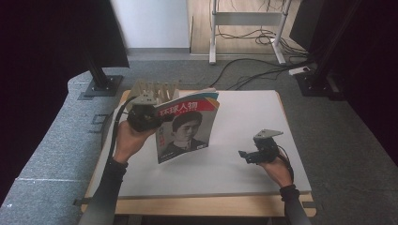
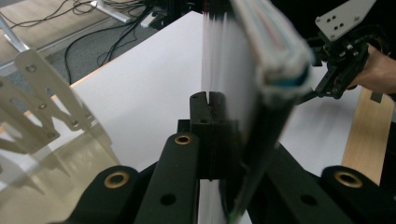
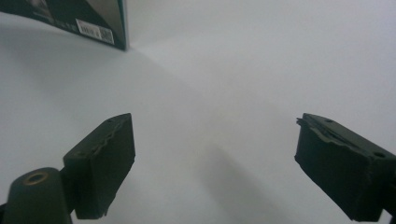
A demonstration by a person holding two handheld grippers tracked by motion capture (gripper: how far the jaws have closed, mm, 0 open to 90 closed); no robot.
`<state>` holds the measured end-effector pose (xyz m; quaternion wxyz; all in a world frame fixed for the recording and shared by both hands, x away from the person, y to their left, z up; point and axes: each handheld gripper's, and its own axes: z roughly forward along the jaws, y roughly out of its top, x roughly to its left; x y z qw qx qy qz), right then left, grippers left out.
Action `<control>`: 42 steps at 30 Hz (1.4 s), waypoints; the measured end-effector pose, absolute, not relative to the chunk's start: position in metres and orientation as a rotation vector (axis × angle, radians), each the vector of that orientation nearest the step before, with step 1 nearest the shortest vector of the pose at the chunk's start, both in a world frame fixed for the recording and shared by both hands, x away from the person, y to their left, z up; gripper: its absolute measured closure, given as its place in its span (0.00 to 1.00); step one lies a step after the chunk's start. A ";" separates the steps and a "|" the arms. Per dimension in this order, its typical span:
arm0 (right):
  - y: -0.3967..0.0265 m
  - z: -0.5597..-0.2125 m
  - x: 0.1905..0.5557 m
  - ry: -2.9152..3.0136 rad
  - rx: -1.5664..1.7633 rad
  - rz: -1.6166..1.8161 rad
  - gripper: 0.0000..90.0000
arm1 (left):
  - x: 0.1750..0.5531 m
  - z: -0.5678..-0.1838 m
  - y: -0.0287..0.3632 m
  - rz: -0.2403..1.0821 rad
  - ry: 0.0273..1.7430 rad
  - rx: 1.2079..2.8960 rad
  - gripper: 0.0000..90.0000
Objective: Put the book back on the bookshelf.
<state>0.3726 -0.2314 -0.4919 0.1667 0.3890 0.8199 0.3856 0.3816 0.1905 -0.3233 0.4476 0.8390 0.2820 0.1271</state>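
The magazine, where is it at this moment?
In the high view the magazine stands upright left of centre on the white table, clamped by the left gripper, in front of the wooden rack.

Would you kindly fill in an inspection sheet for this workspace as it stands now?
Surface: white board on a wooden table, bare where visible.
Job's things: glossy magazine with a portrait cover, held upright, its lower edge at the board; pale wooden slotted rack behind it at the far left corner.
Clutter: nothing seen.
Grippers: left gripper shut on the magazine's edge; right gripper open, fingers wide apart, low over the board, holding nothing.
Cables: black cable trailing from the left gripper; loose black cables on the floor beyond the table.
Surroundings: grey carpet, black stand bases, white metal frame.
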 end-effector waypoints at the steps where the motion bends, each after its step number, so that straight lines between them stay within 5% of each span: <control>1: -0.232 -0.494 0.372 2.334 1.111 1.099 0.09 | 0.381 -0.323 0.194 0.313 0.705 2.075 0.97; 18: -0.235 -0.535 0.370 2.329 1.180 1.052 0.06 | 0.366 -0.314 0.248 0.403 0.842 2.026 0.97; 42: -0.233 -0.536 0.368 2.326 1.156 1.019 0.06 | 0.349 -0.303 0.338 0.529 1.097 1.890 0.97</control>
